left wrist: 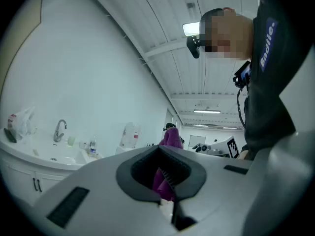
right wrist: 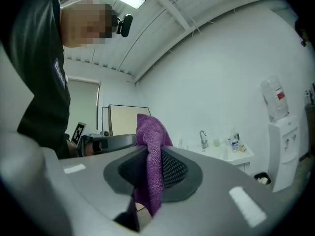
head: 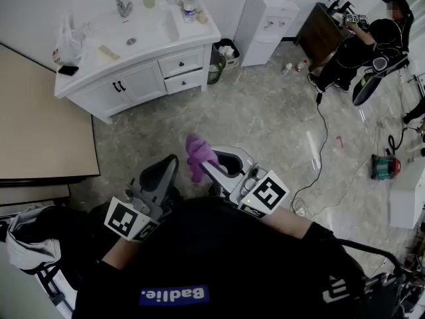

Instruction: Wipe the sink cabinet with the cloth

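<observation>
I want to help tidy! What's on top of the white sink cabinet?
On the sink cabinet stand a faucet, a pale cup, a bottle and a white plastic bag. Its shut doors and drawers hide whatever is inside.

Bright, even indoor light, ceiling panel [left wrist: 193, 28] glaring overhead, soft shadows — fisheye-bent edges, dark corners in gripper views

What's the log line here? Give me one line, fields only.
right claw: shut on cloth | left claw: shut, empty | sink cabinet: ahead, not reached
</observation>
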`<state>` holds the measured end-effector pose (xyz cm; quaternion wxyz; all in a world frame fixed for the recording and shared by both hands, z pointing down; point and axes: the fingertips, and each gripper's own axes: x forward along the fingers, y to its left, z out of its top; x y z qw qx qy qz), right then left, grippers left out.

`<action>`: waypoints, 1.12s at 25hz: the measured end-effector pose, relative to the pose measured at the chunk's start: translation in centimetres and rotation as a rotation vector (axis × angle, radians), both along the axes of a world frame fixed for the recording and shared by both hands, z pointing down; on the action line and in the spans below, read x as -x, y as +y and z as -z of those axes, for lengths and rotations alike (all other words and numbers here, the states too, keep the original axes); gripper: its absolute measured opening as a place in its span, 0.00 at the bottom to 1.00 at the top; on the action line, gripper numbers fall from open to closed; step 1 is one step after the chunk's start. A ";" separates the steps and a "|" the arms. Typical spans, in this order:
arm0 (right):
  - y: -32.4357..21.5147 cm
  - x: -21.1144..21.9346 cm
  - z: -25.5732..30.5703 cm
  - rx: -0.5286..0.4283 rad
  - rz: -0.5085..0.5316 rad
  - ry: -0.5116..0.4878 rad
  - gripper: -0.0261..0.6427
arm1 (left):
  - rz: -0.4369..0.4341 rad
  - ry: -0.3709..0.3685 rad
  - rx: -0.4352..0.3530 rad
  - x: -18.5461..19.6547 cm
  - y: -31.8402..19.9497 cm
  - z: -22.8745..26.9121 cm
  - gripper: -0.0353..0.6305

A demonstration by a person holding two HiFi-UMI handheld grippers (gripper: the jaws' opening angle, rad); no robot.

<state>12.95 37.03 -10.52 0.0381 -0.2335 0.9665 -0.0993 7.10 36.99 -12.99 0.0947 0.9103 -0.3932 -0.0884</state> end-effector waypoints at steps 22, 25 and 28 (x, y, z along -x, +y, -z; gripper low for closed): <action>-3.4 -1.9 -2.6 0.033 0.048 -0.024 0.13 | 0.065 -0.044 0.009 -1.6 -3.4 -1.8 0.06; -4.7 -1.4 -3.2 0.042 0.051 -0.014 0.13 | 0.073 -0.051 0.004 -1.1 -4.6 -2.0 0.06; -7.0 -0.1 -3.5 0.038 0.043 -0.004 0.13 | 0.075 -0.045 -0.006 0.3 -7.1 -2.2 0.06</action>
